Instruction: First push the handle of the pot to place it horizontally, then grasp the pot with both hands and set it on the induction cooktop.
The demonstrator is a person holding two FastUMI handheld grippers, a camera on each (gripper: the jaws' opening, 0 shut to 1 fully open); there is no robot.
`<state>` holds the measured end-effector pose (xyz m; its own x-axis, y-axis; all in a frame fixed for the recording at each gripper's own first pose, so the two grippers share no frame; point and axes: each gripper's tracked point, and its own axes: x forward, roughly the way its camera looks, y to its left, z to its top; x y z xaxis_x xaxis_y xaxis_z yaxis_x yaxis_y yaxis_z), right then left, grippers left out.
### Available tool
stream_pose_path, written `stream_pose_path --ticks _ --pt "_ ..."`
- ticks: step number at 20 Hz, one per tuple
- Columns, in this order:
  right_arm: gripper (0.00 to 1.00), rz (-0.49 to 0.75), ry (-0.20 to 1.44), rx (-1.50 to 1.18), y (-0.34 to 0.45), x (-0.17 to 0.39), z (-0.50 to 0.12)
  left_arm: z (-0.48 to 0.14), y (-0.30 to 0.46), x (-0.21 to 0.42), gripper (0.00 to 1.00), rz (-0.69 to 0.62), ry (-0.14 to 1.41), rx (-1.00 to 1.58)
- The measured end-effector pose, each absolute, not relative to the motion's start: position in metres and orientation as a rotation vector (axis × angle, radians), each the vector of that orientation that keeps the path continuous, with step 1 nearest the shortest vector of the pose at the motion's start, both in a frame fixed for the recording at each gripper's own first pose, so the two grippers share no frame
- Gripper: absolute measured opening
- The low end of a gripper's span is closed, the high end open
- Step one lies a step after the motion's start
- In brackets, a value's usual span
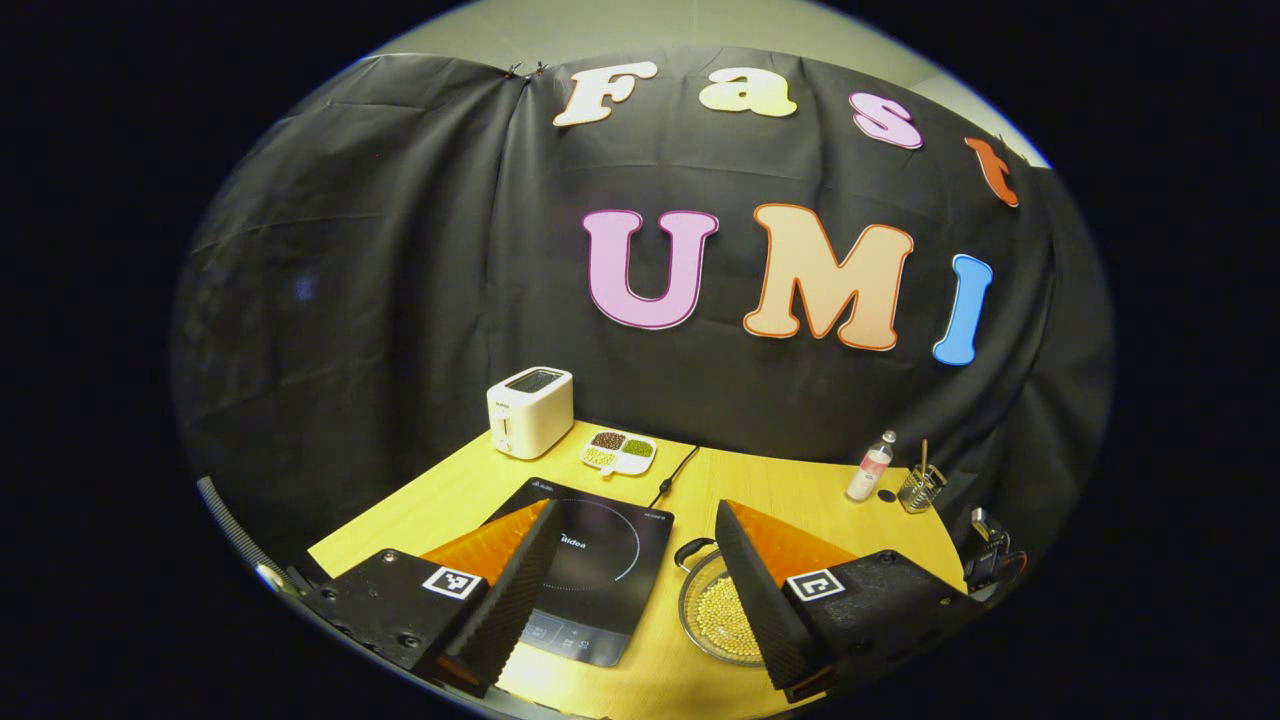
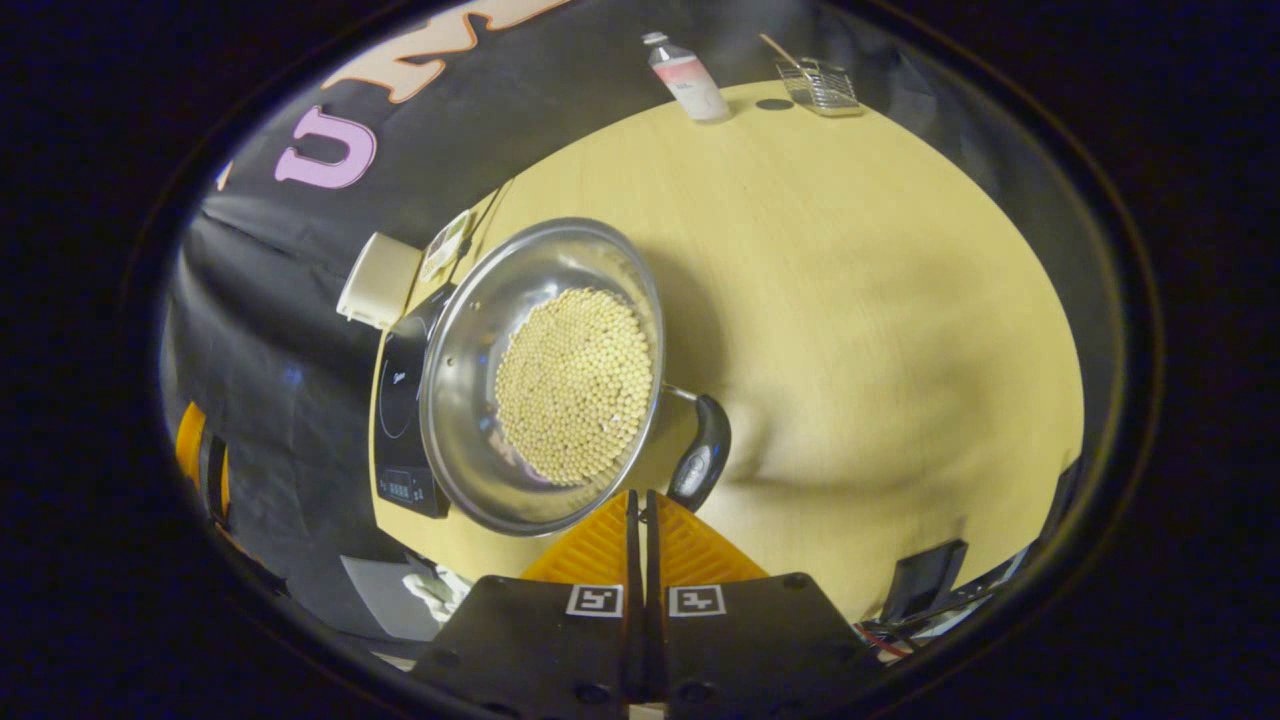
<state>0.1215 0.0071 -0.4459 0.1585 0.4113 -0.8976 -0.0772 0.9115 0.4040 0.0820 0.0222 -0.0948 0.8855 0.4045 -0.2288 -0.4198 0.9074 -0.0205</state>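
Observation:
A steel pot [image 2: 470, 400] full of pale yellow beans [image 2: 570, 385] stands on the wooden table, just right of the black induction cooktop [image 2: 400, 400]. Its black handle [image 2: 700, 450] sticks out toward the near right. My right gripper [image 2: 640, 497] is shut with nothing between its fingers, and its tips sit right by the pot's near rim, just left of the handle. My left gripper [image 1: 636, 510] hangs open above the table. The cooktop [image 1: 590, 570] lies between its fingers. One finger hides part of the pot [image 1: 715, 615].
A white toaster [image 1: 530, 410] and a divided dish of beans [image 1: 618, 452] stand at the back by the cloth wall. A small bottle [image 1: 872, 467] and a glass holder with a stick [image 1: 920, 488] are at the back right. The cooktop's cord [image 1: 678, 472] runs toward the wall.

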Motion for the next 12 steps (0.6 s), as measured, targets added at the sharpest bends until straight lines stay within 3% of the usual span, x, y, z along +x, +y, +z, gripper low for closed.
stream_pose_path --ticks 12 --pt "0.02 0.308 1.292 0.233 -0.005 0.182 -0.446 -0.107 0.025 0.078 0.95 0.452 0.255 -0.082"
